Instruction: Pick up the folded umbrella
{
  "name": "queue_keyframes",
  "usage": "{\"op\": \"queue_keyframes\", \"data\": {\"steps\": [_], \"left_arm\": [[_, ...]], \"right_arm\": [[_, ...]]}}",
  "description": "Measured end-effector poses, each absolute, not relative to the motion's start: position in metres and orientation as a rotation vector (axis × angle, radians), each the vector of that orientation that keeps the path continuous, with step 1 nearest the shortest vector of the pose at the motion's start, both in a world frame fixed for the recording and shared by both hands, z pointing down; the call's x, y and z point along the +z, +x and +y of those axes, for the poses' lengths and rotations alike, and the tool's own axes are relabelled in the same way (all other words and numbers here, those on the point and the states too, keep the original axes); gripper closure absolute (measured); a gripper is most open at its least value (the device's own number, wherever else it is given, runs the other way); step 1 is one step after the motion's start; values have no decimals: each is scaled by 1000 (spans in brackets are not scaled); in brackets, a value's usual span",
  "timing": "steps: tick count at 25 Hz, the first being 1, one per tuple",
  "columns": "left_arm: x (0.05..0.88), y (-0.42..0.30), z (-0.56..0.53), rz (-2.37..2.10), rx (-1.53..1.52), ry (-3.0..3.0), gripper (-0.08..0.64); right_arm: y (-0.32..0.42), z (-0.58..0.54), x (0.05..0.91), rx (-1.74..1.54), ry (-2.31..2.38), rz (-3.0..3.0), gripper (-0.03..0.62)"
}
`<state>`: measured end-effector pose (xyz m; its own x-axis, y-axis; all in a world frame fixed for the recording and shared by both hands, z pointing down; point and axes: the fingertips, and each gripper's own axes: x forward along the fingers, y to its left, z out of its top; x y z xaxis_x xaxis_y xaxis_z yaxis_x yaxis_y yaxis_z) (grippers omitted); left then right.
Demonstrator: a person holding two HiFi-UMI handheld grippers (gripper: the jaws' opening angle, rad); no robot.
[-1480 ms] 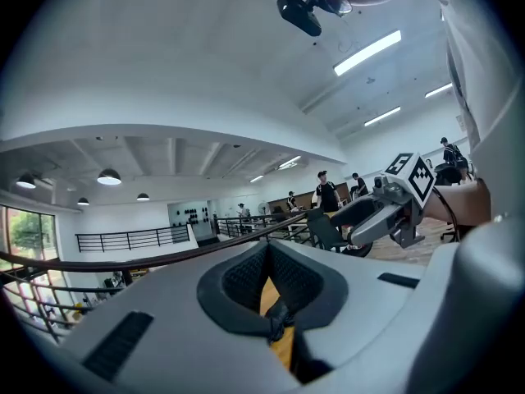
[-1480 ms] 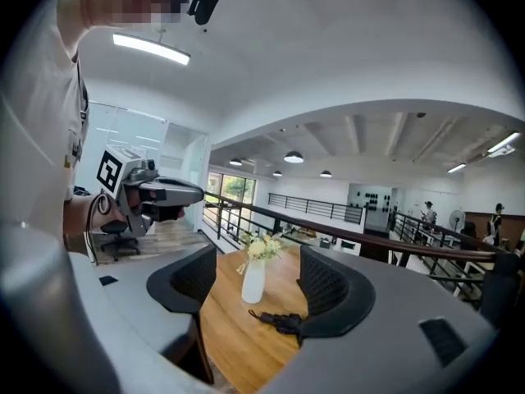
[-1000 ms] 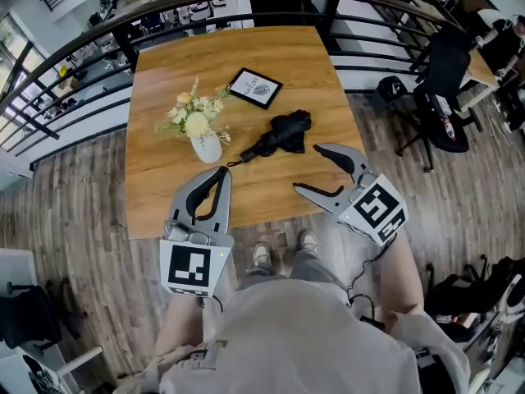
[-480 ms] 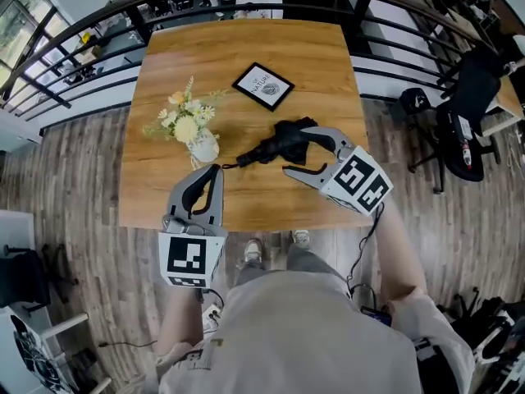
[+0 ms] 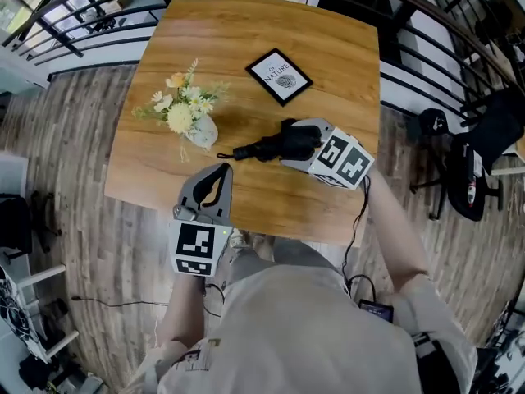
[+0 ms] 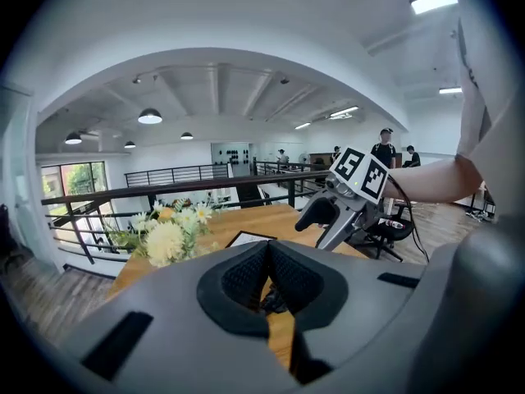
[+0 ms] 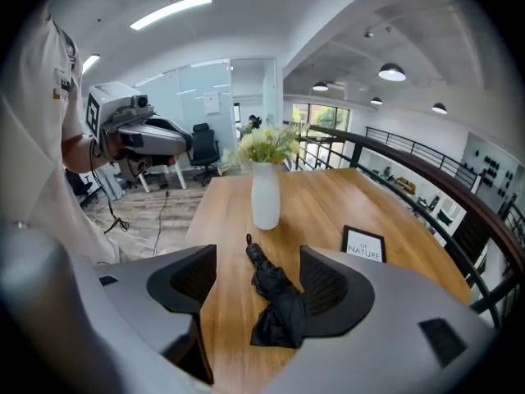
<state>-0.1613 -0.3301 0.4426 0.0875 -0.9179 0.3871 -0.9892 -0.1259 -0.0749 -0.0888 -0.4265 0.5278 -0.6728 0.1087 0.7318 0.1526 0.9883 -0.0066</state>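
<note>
The folded black umbrella (image 5: 267,147) lies on the wooden table (image 5: 328,48), its handle end pointing toward the vase. My right gripper (image 5: 289,144) is down over the umbrella's bunched fabric end, open, one jaw on each side. In the right gripper view the umbrella (image 7: 275,302) lies between the two pads of that gripper (image 7: 259,279), with gaps showing on both sides. My left gripper (image 5: 219,171) hovers shut over the table's near edge, holding nothing. Its jaws (image 6: 267,271) meet in the left gripper view, where the right gripper (image 6: 335,212) shows ahead.
A white vase of flowers (image 5: 198,128) stands left of the umbrella's handle. A framed card (image 5: 280,76) lies farther back on the table. Black railings (image 5: 98,19) run behind the table, and an office chair (image 5: 480,162) stands on the floor at right.
My right gripper has moved forward and left, from beside the table's near edge onto the umbrella, and now straddles it. The left gripper has stayed shut in place.
</note>
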Motion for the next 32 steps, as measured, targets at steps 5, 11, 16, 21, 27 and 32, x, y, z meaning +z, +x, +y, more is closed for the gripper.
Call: {"op": "queue_keyframes", "data": {"steps": [5,11,16,21,27,32], "left_arm": [[475,-171,-332,-1934,478,2032,543],[512,-174,-332,-1889,487,1962,543],[538,-173,-328,-1848,476,1915,543],[558,-182,-320,-1846,521,1831,543],[564,-176,-320,-1824,562,1824,543],[568,-176,-320,-1827,596,1814,543]], "right_arm": [[-101,-434,585,-103,-296,-2198,252],[-105,-445,649,-129,-348,-2063,252],[-96,-453,696,-115,-368,-1951,252],[-107,-460,725,-103,-375,-1955,250],[-114,-465,731,-257,-415,-1913,250],[-121,-473,751,-390,-387,-1863,245]]}}
